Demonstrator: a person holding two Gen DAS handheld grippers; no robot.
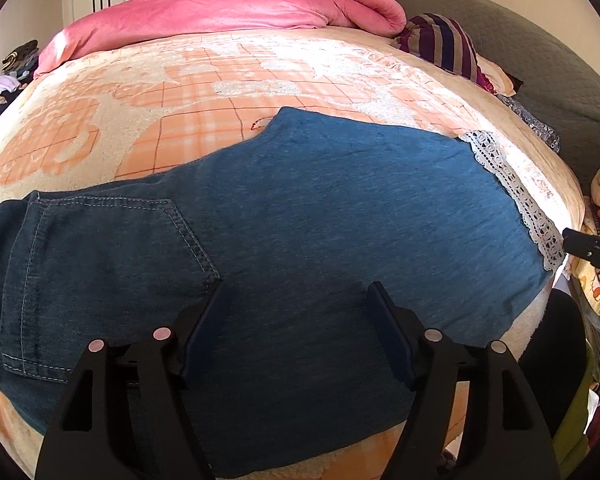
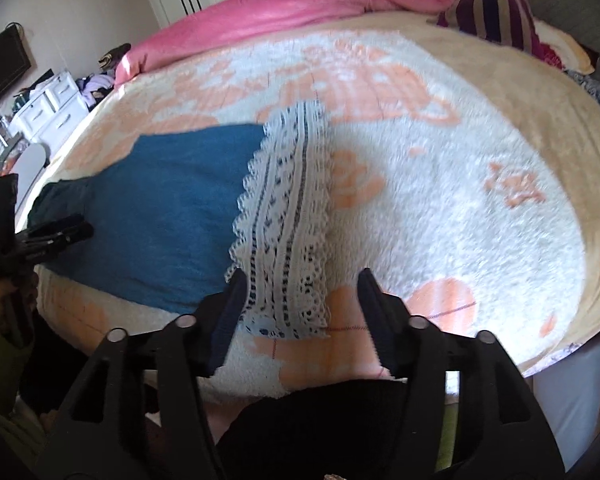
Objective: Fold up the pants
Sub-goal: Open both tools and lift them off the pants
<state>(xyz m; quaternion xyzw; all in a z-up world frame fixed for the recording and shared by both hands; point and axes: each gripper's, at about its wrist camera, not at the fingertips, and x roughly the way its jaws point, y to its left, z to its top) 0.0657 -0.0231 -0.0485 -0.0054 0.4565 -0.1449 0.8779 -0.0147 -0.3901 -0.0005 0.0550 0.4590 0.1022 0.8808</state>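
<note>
Left wrist view: the denim pants (image 1: 284,216) lie spread flat across the lower and middle part of the frame on the orange-and-cream blanket (image 1: 188,92). The back pocket (image 1: 100,272) is at lower left, and the white lace hem (image 1: 512,196) runs down the right edge. Only one leg's width shows, so the legs look already laid one on the other, though that is a judgement. The left gripper (image 1: 296,312) hangs over the cloth at bottom centre, jaws apart, nothing pinched.

Right wrist view: the lace hem (image 2: 284,220) fills the centre, with the blue leg (image 2: 168,208) stretching toward the left edge. The right gripper (image 2: 300,300) stands spread over the hem's lower end, the cloth lying loose between its fingers. The lengthwise folds, hem toward waist, seem still to come.
</note>
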